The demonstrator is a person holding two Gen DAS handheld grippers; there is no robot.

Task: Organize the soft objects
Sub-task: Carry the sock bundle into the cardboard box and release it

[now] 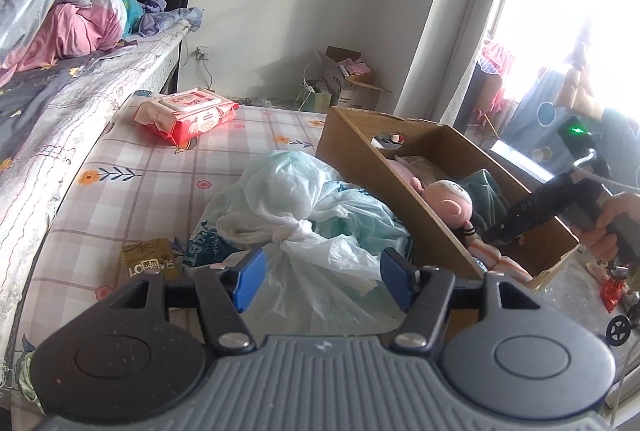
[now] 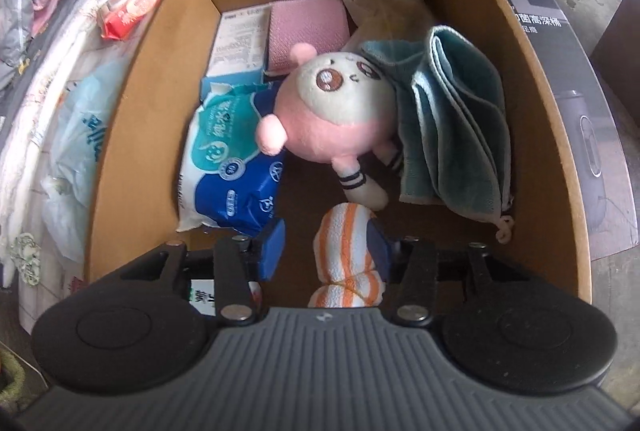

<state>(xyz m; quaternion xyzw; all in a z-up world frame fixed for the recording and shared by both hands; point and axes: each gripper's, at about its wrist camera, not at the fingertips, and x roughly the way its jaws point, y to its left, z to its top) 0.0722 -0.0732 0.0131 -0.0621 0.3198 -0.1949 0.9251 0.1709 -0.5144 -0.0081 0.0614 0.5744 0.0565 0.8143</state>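
A cardboard box [image 2: 132,103] sits on the mattress; it also shows in the left wrist view [image 1: 384,175]. Inside lie a pink and white plush toy [image 2: 332,111], a folded teal towel [image 2: 456,127], a blue tissue pack [image 2: 228,167], a pink cloth [image 2: 306,27] and an orange-striped white cloth [image 2: 348,251]. My right gripper [image 2: 326,251] is open inside the box, the striped cloth lying against its right finger. My left gripper [image 1: 322,279] is open just above a knotted plastic bag [image 1: 304,207] of soft things beside the box.
A red wet-wipes pack [image 1: 186,113] and a small gold packet [image 1: 150,259] lie on the checked mattress [image 1: 160,171]. Piled bedding [image 1: 60,15] sits on the higher bed at left. Another open box [image 1: 346,79] stands by the far wall.
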